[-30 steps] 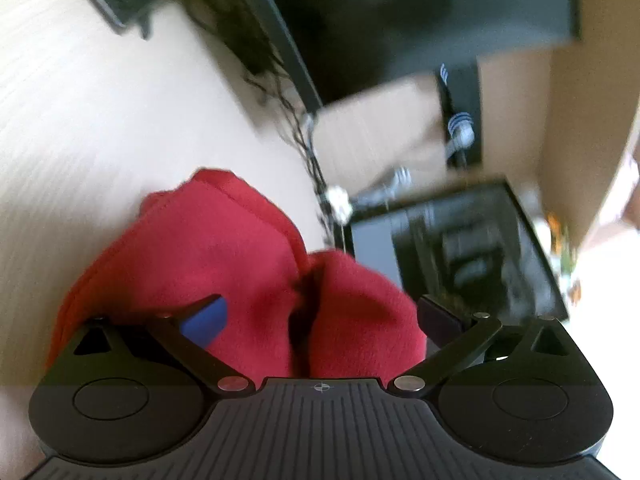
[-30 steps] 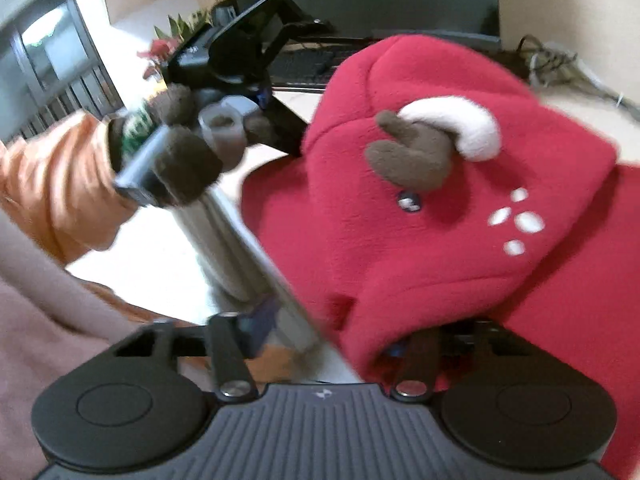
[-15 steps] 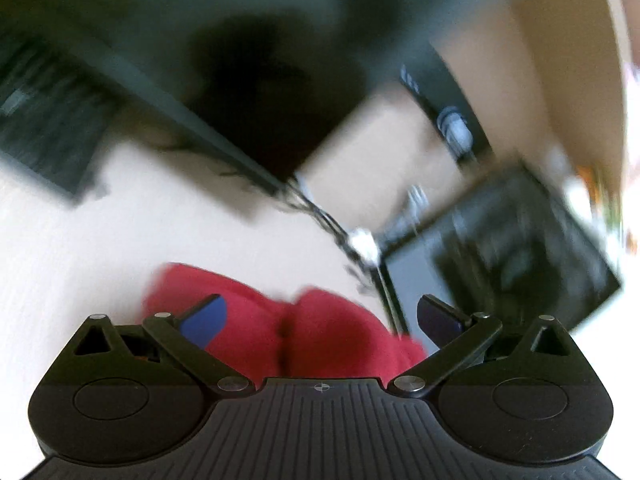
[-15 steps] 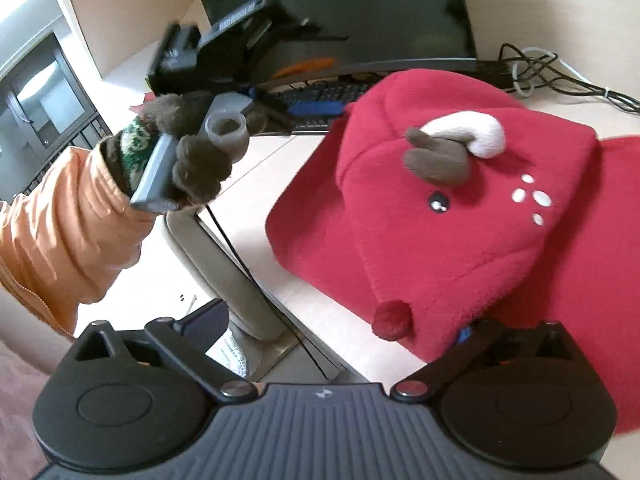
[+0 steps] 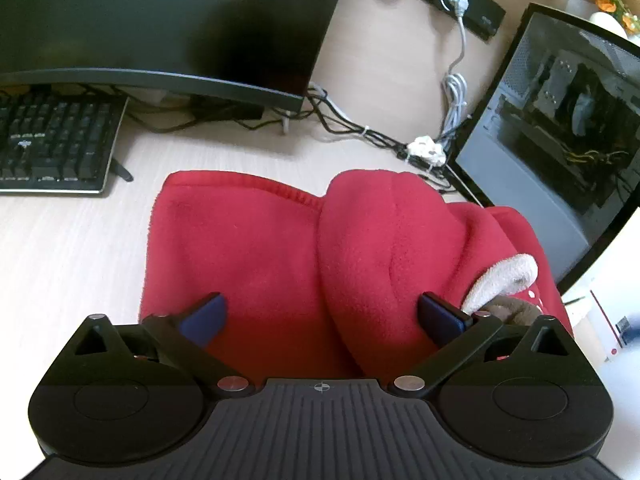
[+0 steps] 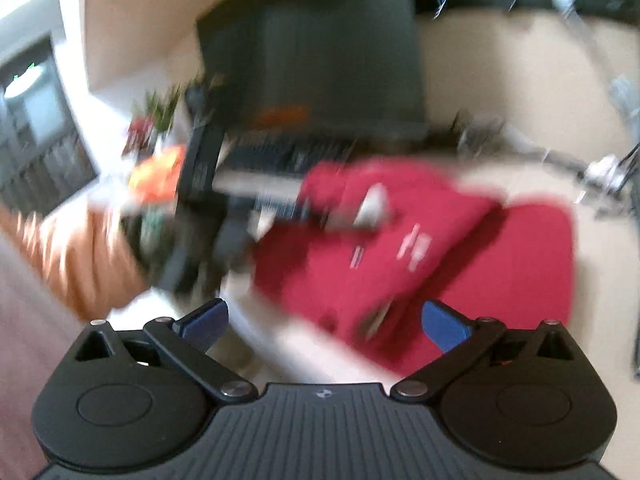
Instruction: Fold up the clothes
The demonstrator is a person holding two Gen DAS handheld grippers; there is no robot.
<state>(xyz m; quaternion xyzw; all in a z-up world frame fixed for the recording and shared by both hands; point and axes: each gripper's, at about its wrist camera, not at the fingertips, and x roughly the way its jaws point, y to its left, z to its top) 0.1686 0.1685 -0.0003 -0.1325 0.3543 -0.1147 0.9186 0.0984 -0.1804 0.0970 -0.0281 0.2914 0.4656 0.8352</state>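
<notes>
Both tools gape empty, the left tool (image 5: 320,314) nearer, poised right over the red fleece garment (image 5: 256,256) filling mid-frame, its hood humped toward lower right.

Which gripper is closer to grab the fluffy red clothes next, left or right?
Probably the left gripper: its open fingers sit right over the fluffy red fleece garment. The right gripper is also open, but blurred and farther back.

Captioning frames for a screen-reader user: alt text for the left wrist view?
The open left gripper hovers over a red fleece garment lying bunched on a light wooden desk, empty. Behind sit a keyboard, monitor and glass-sided PC case.
</notes>
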